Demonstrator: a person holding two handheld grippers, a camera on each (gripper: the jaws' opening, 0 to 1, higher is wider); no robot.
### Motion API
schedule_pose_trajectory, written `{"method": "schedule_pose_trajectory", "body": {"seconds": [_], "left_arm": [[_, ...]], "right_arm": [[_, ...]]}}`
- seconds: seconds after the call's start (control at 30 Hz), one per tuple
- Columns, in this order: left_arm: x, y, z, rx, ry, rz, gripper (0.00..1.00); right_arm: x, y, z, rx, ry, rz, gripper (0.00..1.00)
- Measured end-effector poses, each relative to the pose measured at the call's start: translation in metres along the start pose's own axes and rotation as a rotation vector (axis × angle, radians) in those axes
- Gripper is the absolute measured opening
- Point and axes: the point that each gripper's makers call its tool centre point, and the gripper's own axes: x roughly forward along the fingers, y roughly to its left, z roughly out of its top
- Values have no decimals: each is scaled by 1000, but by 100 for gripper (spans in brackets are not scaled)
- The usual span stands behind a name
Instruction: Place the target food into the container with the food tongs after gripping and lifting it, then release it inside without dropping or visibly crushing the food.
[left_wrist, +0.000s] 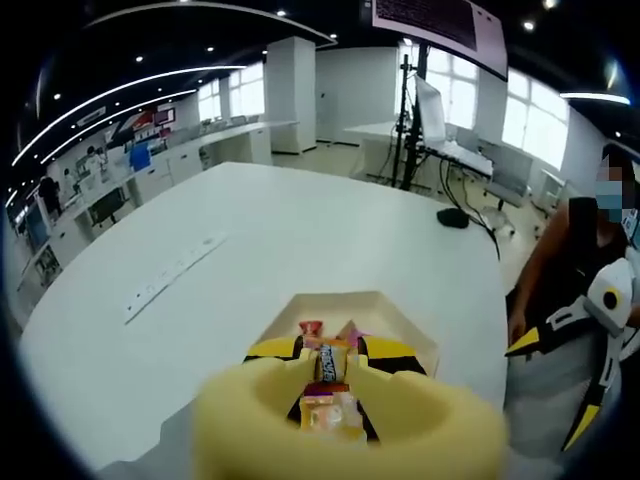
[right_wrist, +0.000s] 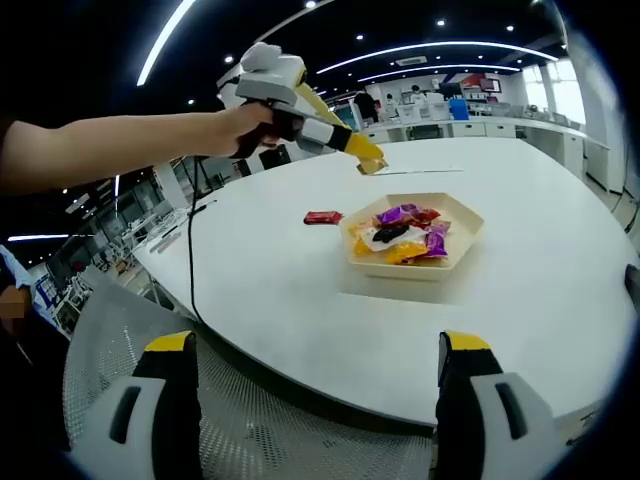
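Observation:
My left gripper (left_wrist: 330, 352) is shut on pale yellow food tongs (left_wrist: 300, 420), and a wrapped candy (left_wrist: 331, 362) sits between the tong tips. Just beyond them lies the beige hexagonal container (left_wrist: 400, 320), with a red-ended candy (left_wrist: 311, 327) inside it. In the right gripper view a hand holds the left gripper (right_wrist: 368, 160) in the air above the table, behind the container (right_wrist: 462, 232), which holds several coloured wrapped candies (right_wrist: 402, 232). One red candy (right_wrist: 322, 217) lies on the white table (right_wrist: 280, 290) to the container's left. My right gripper (right_wrist: 318, 345) stands wide open, holding nothing, off the table's near edge.
A white power strip (left_wrist: 175, 275) lies on the table's left side and a black cable (right_wrist: 195, 265) runs over its edge. A person (left_wrist: 585, 290) stands beside the table at the right. A grey mesh chair (right_wrist: 240, 420) is under my right gripper.

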Motion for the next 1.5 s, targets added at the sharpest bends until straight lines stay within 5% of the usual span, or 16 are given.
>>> {"method": "schedule_pose_trajectory", "body": {"seconds": [0.9, 1.5], "left_arm": [[21, -10, 6, 9, 12, -30, 20], [5, 6, -5, -2, -4, 1, 23]], "right_arm": [[0, 0, 1, -1, -7, 2, 100], [0, 0, 1, -1, -4, 2, 99]]}}
